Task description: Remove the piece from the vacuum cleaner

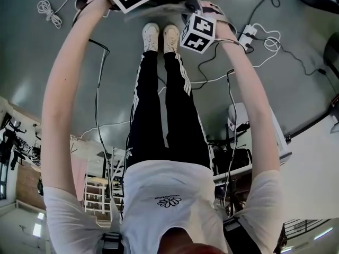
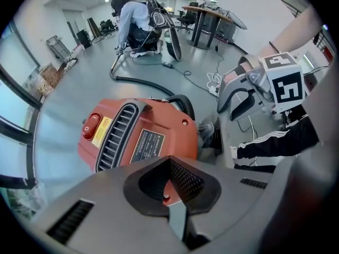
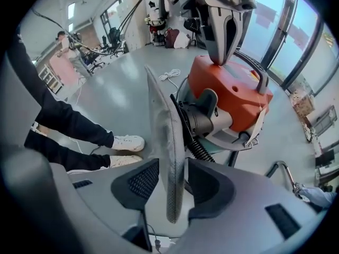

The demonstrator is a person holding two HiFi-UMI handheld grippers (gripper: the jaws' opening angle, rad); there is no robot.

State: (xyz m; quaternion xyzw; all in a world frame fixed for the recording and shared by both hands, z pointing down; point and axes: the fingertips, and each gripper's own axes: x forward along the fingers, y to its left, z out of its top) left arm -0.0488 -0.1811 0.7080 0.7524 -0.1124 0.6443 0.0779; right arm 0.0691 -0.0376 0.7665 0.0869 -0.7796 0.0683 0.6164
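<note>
**Mesh Panel Clamped Beside Orange Vacuum**

The right gripper (image 3: 172,176) is closed on a thin, grey, mesh-textured curved panel (image 3: 161,126), seen edge-on between its ridged black pads. The panel stands just beside the grey cylindrical hose socket (image 3: 207,118) of the orange moulded-plastic vacuum cleaner (image 2: 143,136); whether the two touch is unclear. A black ribbed hose (image 3: 198,150) runs below the socket. The left gripper (image 2: 170,168) has its jaws drawn together, tips against the glossy housing near a slotted vent grille (image 2: 116,136) and a red rocker switch (image 2: 91,125). The vacuum cleaner sits on a smooth grey floor (image 3: 116,89).
</note>
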